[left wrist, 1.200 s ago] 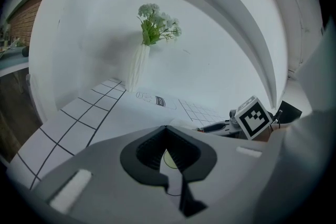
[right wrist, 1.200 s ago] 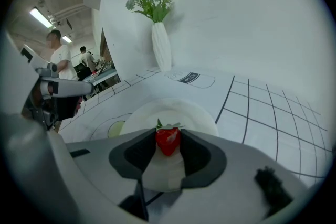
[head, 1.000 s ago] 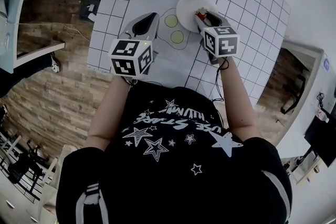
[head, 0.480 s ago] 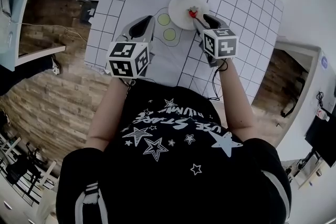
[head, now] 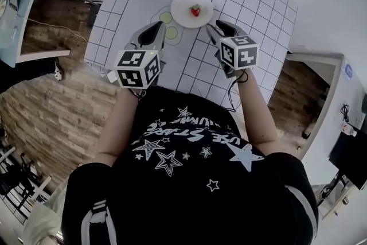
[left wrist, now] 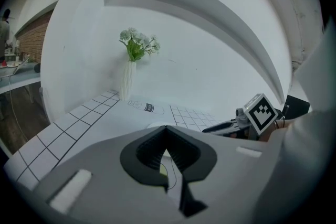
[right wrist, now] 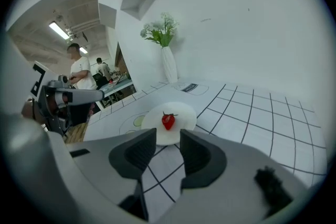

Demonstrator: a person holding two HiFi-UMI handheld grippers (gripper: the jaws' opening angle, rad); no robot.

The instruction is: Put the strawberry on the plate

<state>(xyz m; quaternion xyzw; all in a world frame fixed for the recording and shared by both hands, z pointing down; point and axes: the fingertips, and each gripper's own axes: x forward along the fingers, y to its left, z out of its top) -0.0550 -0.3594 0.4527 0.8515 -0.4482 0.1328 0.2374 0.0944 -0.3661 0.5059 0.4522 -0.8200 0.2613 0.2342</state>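
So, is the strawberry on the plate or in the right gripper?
On the plate. The strawberry lies on the white plate; the right gripper has its jaws apart, empty.

Head cam steep down on table [head: 252,3], claw cams low, facing wall [right wrist: 252,34], head & R share plate [head: 182,6]

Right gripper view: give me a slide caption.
Open, empty tongs face a strawberry sitting on a white plate on the gridded mat.

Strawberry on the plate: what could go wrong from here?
The strawberry lies loose on the plate, so a bump could roll it off. The right gripper, open and empty, points at the plate's near edge; moving forward might push the plate.
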